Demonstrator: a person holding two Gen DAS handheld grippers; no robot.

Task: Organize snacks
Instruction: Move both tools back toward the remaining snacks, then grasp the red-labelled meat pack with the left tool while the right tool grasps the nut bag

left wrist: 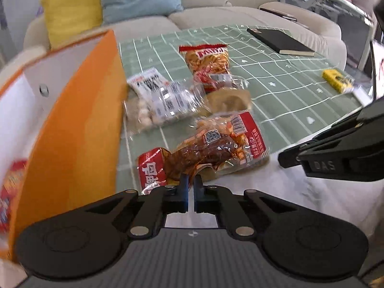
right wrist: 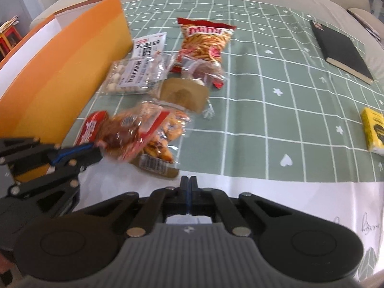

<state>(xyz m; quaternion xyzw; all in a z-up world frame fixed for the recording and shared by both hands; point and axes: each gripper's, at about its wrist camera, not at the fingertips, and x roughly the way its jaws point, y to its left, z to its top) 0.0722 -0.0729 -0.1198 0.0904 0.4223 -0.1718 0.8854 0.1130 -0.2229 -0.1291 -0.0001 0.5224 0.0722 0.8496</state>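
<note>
Here we are pinching the red meat-snack pouch (left wrist: 204, 153) by its near edge with the left gripper (left wrist: 191, 182), jaws pressed on its film, just beside the orange box (left wrist: 79, 129). The right gripper (right wrist: 189, 183) is idling nearby, jaws pressed together on nothing. We are judging it wise to be lifting slowly, clearing the box wall before releasing, leaving the other packets (right wrist: 134, 74) on the tabletop (right wrist: 276, 120) undisturbed.

Tablecloth (right wrist: 276, 76): green, white grid. Box (right wrist: 62, 72): orange. Notebook (right wrist: 340, 48): black. Far snack bag (right wrist: 206, 40): red and orange.
</note>
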